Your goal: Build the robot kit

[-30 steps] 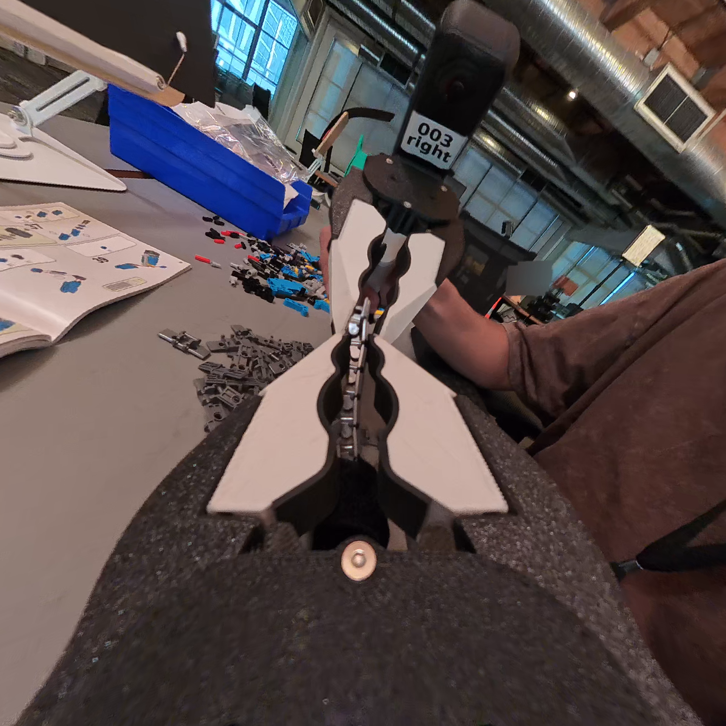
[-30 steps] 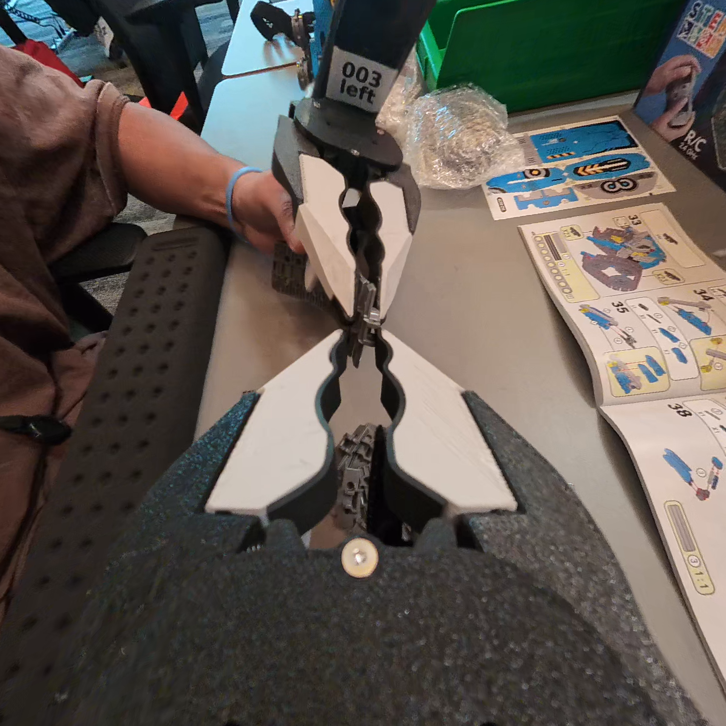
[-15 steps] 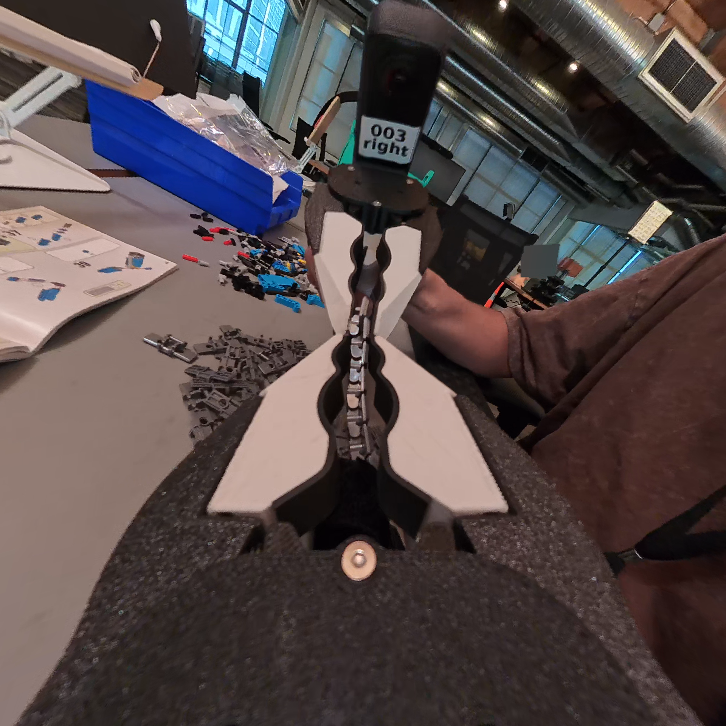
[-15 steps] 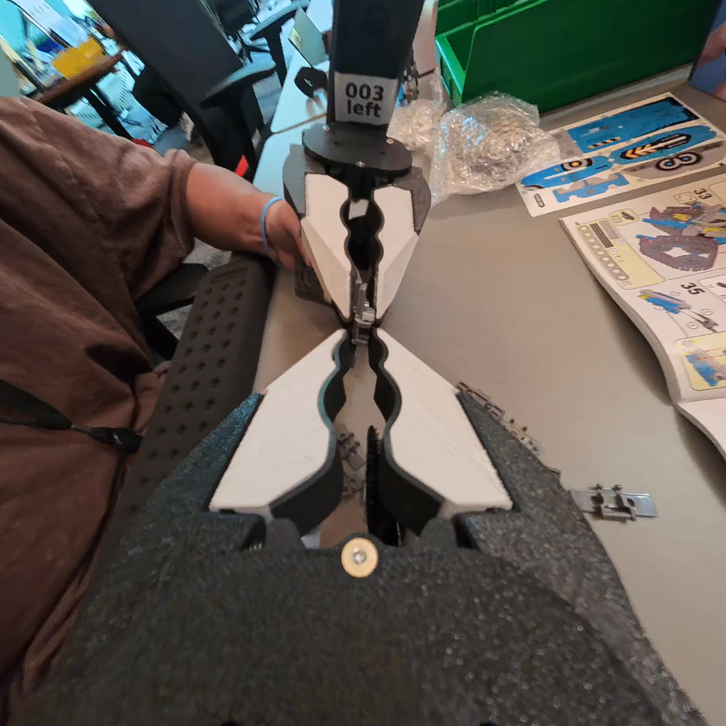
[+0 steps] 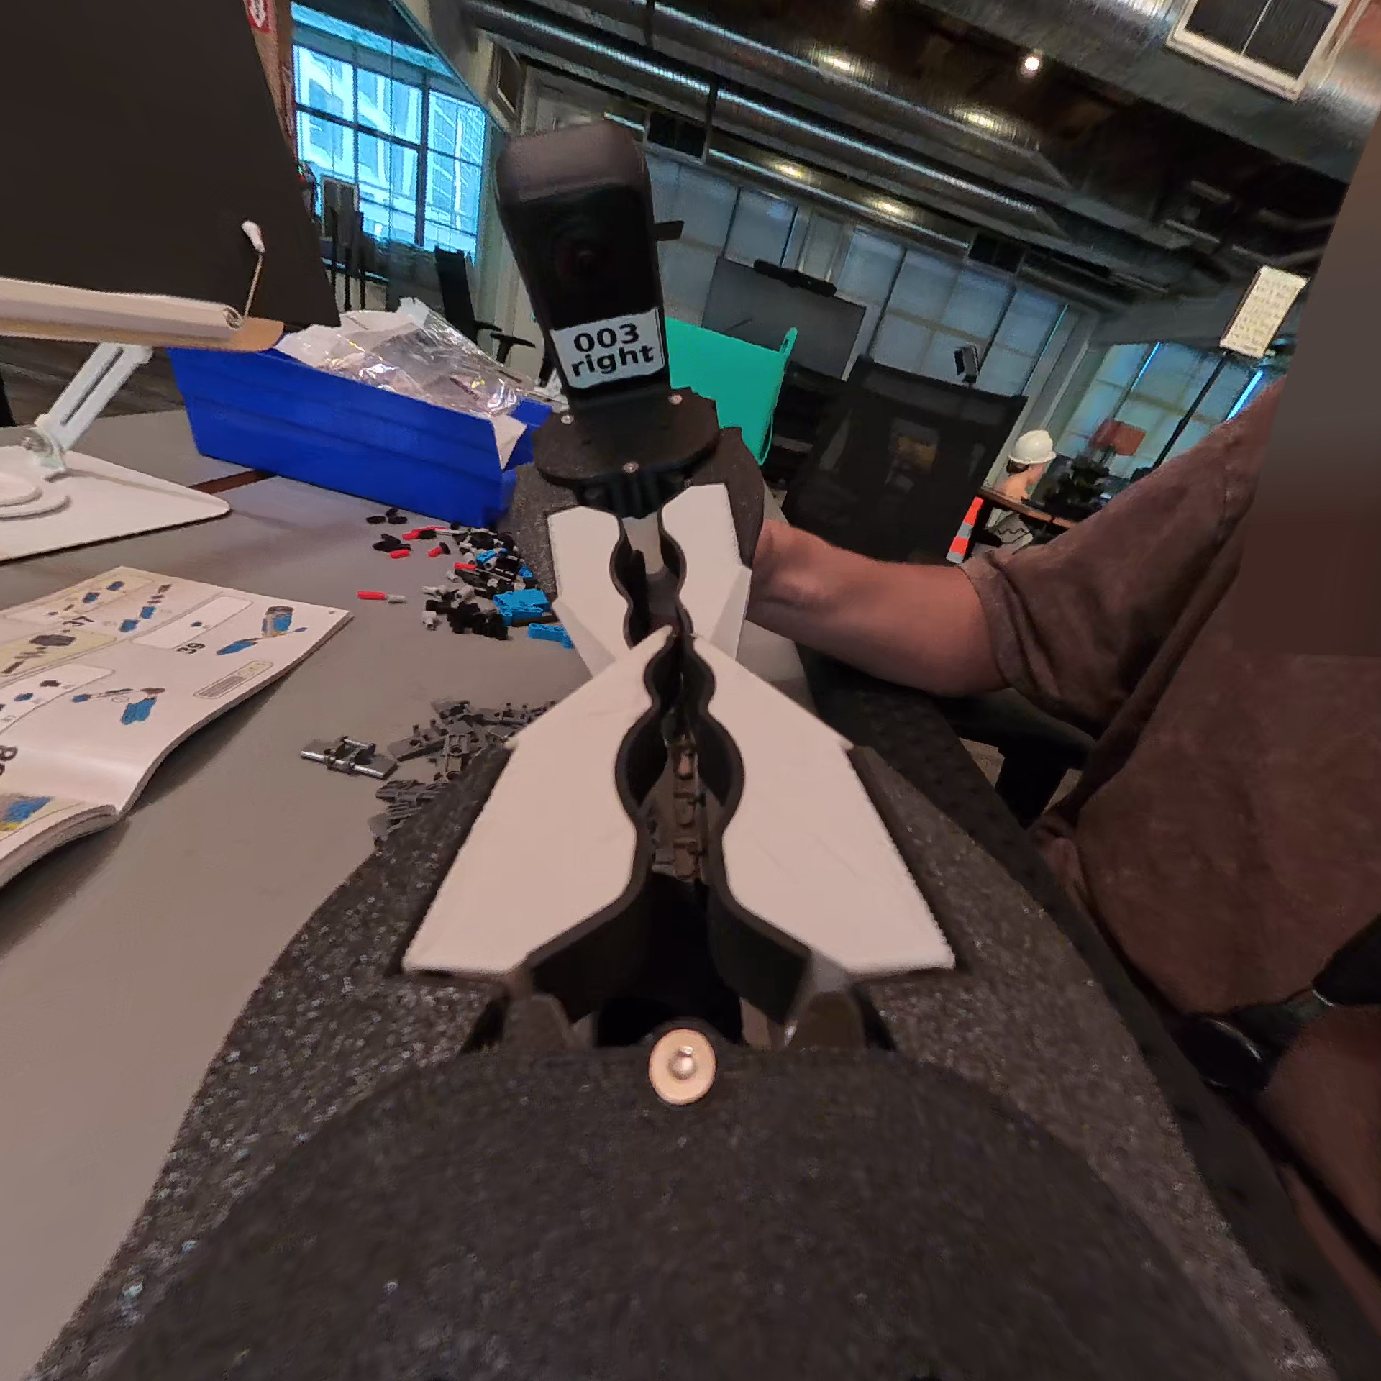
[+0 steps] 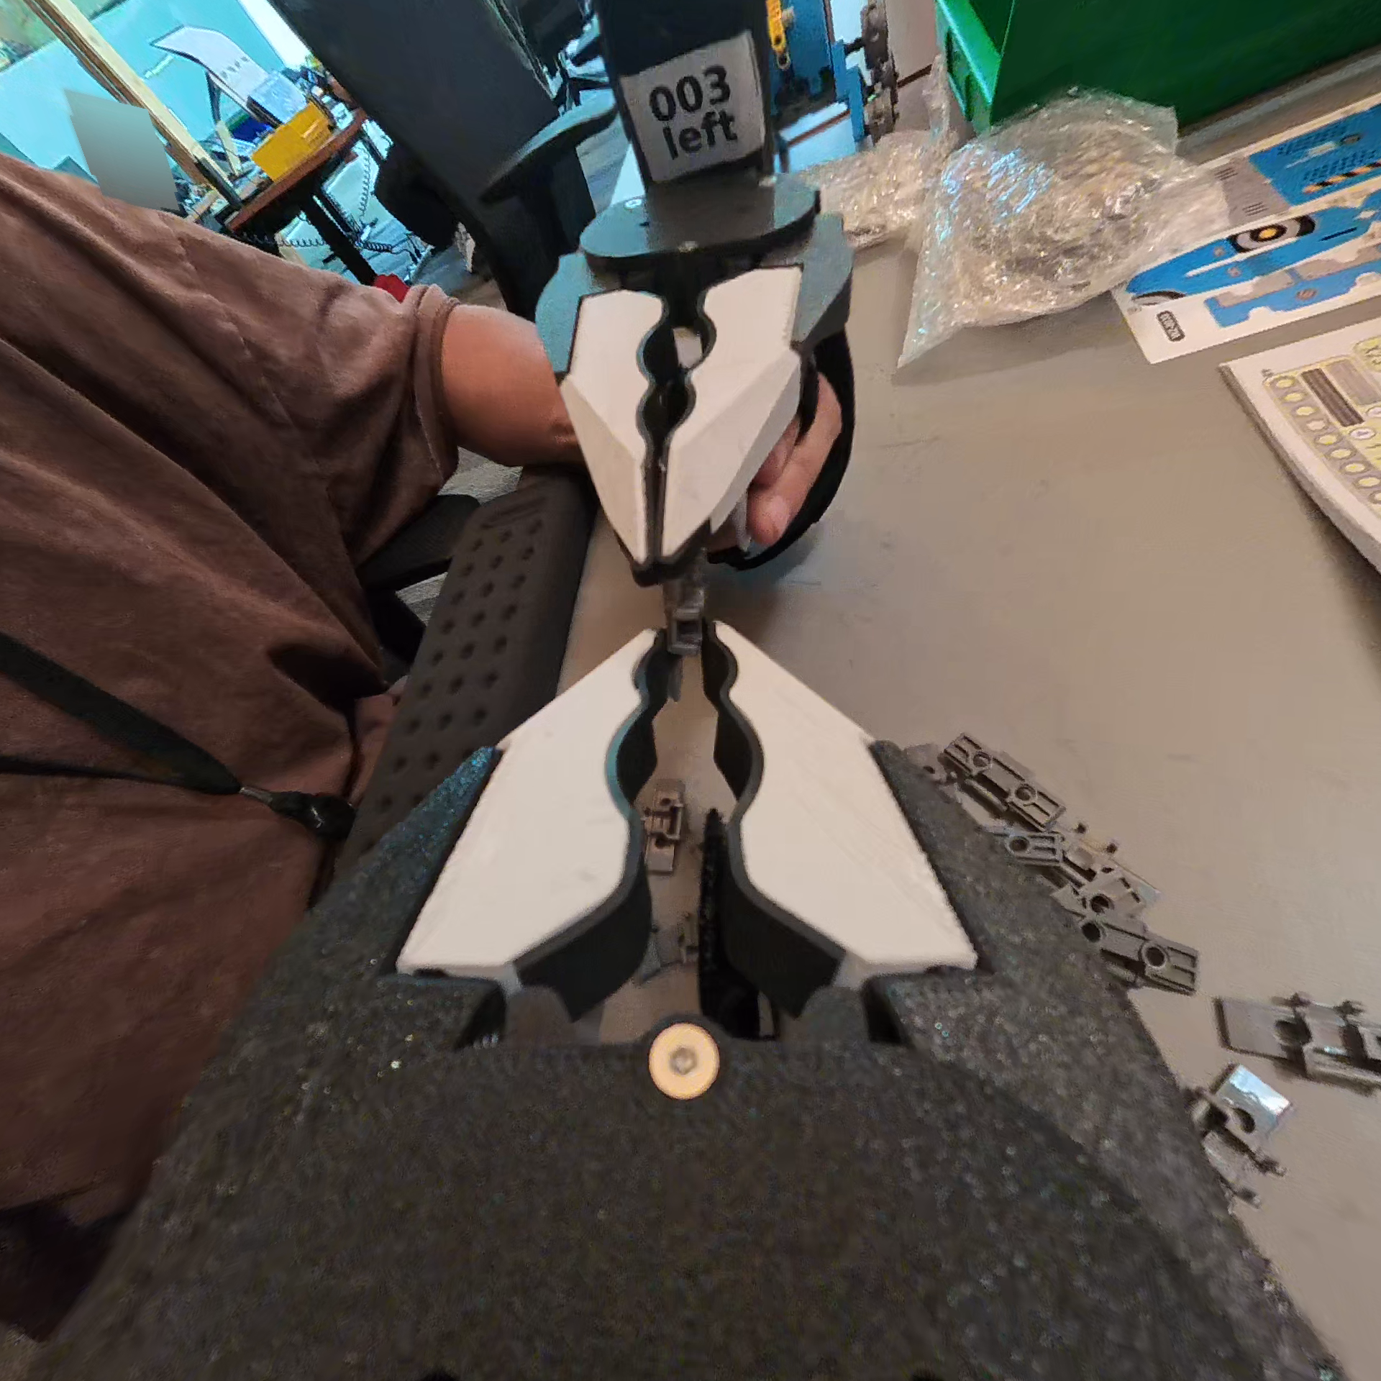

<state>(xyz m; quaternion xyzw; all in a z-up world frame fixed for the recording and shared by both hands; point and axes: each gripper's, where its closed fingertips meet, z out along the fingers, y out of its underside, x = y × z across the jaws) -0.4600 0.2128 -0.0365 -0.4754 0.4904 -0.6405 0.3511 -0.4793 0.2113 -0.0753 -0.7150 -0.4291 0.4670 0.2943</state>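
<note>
My left gripper (image 5: 676,639) is shut on a short chain of grey track links (image 5: 681,770) that runs back between its white fingers. My right gripper (image 6: 684,644) faces it tip to tip above the grey table (image 6: 1009,598) and is shut on the end link of the same chain (image 6: 687,620). In the right wrist view the left gripper (image 6: 665,557) points down at that link. In the left wrist view the right gripper's fingers (image 5: 586,575) show just behind my left tips. A person's hands hold both grippers.
Loose grey links lie on the table (image 5: 448,740) (image 6: 1061,844). Small coloured parts (image 5: 486,590), a blue bin (image 5: 336,433), an open instruction booklet (image 5: 134,687) (image 6: 1330,418), plastic bags (image 6: 1046,194) and a green bin (image 6: 1121,45) surround them. A black chair arm (image 6: 478,657) borders the table edge. The grippers are tip to tip, or close to it.
Both grippers stay shut tip to tip on the chain. They have drawn closer together and shifted over the table, so more loose grey links show at the right of the right wrist view.
</note>
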